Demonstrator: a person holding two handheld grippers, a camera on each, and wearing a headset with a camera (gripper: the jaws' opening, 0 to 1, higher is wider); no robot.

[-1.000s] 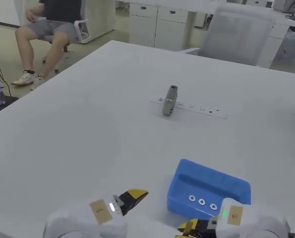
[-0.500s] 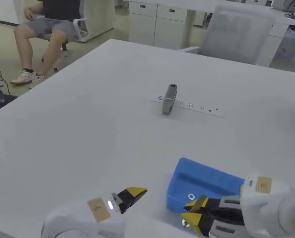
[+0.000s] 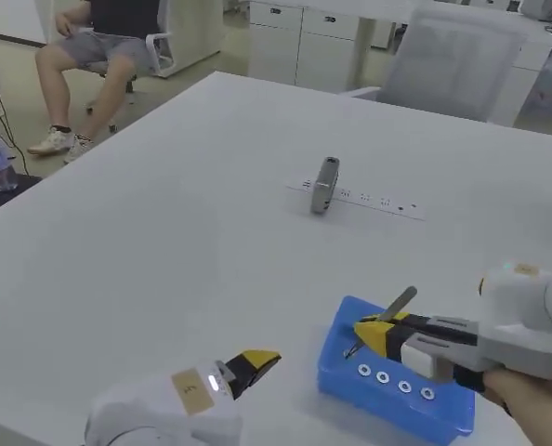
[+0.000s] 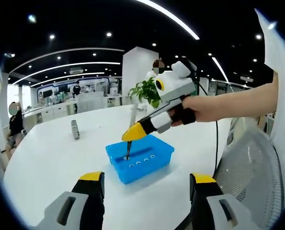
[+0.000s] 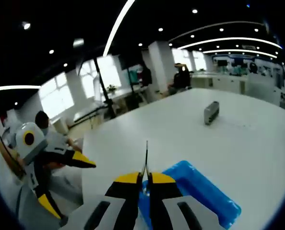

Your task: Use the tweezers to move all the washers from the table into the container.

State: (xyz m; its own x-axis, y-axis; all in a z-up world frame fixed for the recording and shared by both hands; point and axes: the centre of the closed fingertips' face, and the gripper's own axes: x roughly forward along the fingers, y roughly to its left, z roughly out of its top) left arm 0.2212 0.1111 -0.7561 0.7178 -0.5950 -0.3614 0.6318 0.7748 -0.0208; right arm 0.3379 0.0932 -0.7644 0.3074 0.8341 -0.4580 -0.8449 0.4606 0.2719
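Observation:
The blue container (image 3: 443, 409) stands at the table's near edge with several washers (image 3: 384, 377) in a row inside it. My right gripper (image 3: 374, 336) hovers over the container, shut on thin metal tweezers (image 3: 395, 305). Their tip points down into the container (image 4: 147, 160), close above the washers (image 4: 138, 162). In the right gripper view the tweezers (image 5: 146, 155) stick out between the shut jaws of the right gripper (image 5: 145, 178), above the container (image 5: 207, 199). My left gripper (image 3: 257, 362) stays left of the container, open and holding nothing (image 4: 146, 179).
A grey device (image 3: 325, 184) lies mid-table on a flush row of sockets (image 3: 374, 201). A person sits on a chair (image 3: 90, 46) at the back left. A grey chair (image 3: 448, 65) stands behind the table. A potted plant (image 4: 145, 91) is behind the right gripper.
My right gripper has come up from the bottom edge and moved over the container with the tweezers. The left gripper has hardly moved. The camera shifted slightly.

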